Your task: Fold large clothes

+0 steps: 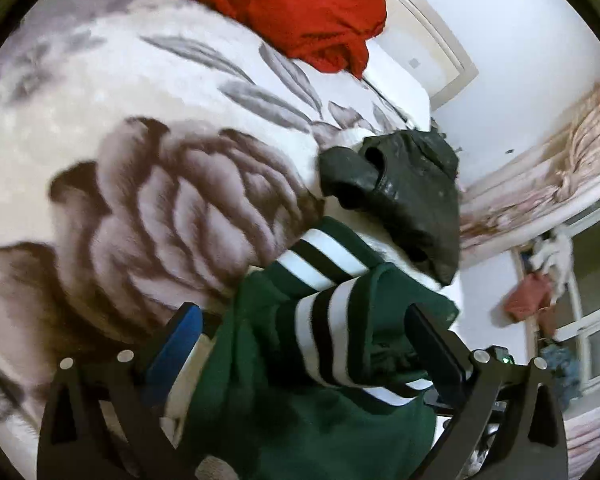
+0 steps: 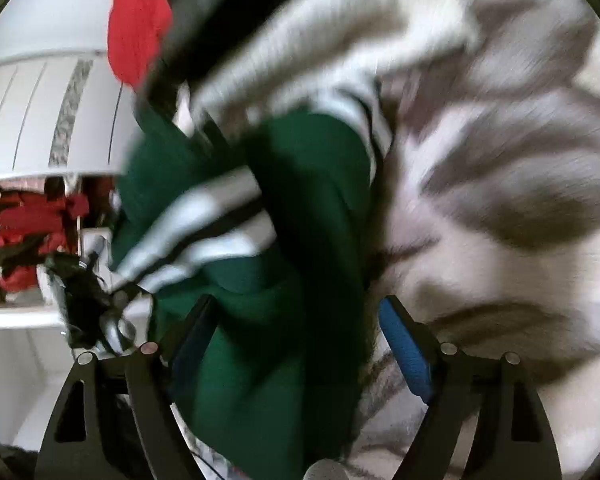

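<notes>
The dark green knit garment with white and black striped cuffs [image 1: 300,380] is bunched on the grey-flowered white blanket [image 1: 140,200]. It lies between the spread jaws of the left gripper [image 1: 304,344] and right gripper [image 2: 300,328], unpinched, apparently released for regrasping.

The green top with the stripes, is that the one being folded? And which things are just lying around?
Part of the job:
- green striped top, lying between both open grippers
- left hand-held gripper
- right hand-held gripper

Just lying about:
- red garment
- black garment
- flowered blanket underneath
</notes>
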{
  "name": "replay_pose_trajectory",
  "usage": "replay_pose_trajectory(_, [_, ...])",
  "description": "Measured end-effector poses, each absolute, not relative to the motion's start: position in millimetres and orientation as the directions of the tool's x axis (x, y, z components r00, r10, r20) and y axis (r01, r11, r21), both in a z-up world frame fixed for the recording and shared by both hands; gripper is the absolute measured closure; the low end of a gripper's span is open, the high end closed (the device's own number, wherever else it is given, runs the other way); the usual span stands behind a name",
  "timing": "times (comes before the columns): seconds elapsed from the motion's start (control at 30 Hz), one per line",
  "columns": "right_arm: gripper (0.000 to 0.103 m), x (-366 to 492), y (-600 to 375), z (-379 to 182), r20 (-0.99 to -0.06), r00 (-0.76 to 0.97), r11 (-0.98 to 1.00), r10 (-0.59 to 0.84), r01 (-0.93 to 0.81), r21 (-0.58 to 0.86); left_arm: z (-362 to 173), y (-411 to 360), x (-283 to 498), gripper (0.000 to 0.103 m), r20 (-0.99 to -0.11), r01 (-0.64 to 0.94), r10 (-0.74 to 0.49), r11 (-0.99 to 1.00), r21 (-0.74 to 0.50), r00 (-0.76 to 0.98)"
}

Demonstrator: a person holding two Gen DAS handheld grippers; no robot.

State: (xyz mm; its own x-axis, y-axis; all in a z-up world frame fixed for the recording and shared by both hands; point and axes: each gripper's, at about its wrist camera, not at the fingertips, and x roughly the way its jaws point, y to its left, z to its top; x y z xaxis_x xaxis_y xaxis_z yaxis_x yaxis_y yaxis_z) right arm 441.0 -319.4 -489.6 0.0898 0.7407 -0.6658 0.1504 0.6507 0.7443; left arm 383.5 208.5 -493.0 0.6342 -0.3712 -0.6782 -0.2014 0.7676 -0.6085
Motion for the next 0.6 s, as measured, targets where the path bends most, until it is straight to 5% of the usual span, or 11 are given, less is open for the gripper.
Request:
replay_pose_trajectory(0.1, [0.004, 460.8, -303.9, -524.7, -0.583, 0.052, 0.569, 0.811, 0.160, 0.806, -490.6, 208.9, 373.6, 0.000, -0.695, -0.213, -0.314, 0.801, -0.559, 0.647])
replay_pose_trajectory(0.23, [0.001, 488.1, -273.7, -552.8, -0.459, 0.015, 0.449, 0.888, 0.174, 0.876, -491.2, 216.6, 353.2, 0.000, -0.741, -0.258, -0.222, 0.842, -0.473, 0.634])
replay_pose_trajectory(0.3, [0.001, 497.6, -252.5, -549.3, -0.468, 0.007, 0.464, 0.883, 0.126, 0.877, -492.9, 221.7, 342.9, 0.000, -0.765, -0.285, -0.186, 0.853, -0.437, 0.617])
replay_pose_trajectory(0.37, [0.016, 499.3, -237.8, -543.3, -0.492, 0.018, 0.488, 0.871, 0.094, 0.868, -494.9, 230.0, 329.6, 0.000, -0.778, -0.316, -0.151, 0.854, -0.414, 0.610])
replay_pose_trajectory(0.4, [0.042, 498.4, -235.0, -542.2, -0.485, 0.035, 0.478, 0.874, 0.122, 0.870, -495.0, 234.0, 323.7, 0.000, -0.780, -0.330, -0.140, 0.850, -0.410, 0.610])
replay_pose_trajectory(0.43, [0.054, 495.0, -237.3, -539.5, -0.483, 0.076, 0.466, 0.872, 0.171, 0.868, -494.8, 239.6, 315.2, 0.000, -0.782, -0.346, -0.132, 0.843, -0.412, 0.610])
replay_pose_trajectory(0.6, [0.066, 414.5, -273.5, -521.5, -0.345, 0.399, 0.145, 0.850, 0.452, 0.880, -491.2, 257.5, 271.0, 0.000, -0.797, -0.406, -0.122, 0.809, -0.426, 0.592])
